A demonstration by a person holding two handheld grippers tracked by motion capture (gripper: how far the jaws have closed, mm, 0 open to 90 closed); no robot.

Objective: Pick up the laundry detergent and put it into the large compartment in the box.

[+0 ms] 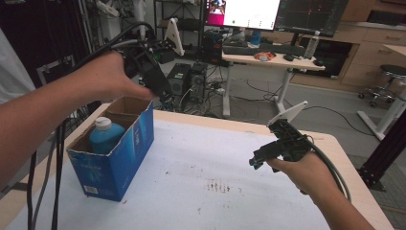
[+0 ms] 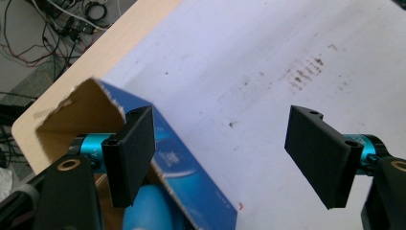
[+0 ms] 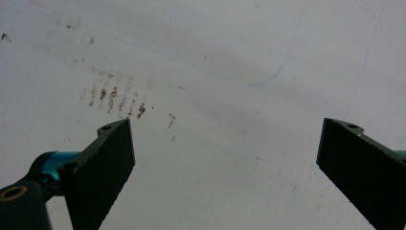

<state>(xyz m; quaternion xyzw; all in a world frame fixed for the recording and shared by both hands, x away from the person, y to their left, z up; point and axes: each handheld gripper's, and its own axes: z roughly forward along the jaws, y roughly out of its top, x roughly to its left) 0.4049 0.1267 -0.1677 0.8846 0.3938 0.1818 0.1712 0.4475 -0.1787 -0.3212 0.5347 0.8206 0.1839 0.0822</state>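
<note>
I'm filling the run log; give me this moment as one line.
left gripper: open, empty, above box | bottle: upright in box | right gripper: open, empty, over table

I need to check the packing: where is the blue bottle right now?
In the high view the blue bottle stands inside the open blue box at the table's left, below the left gripper.
</note>
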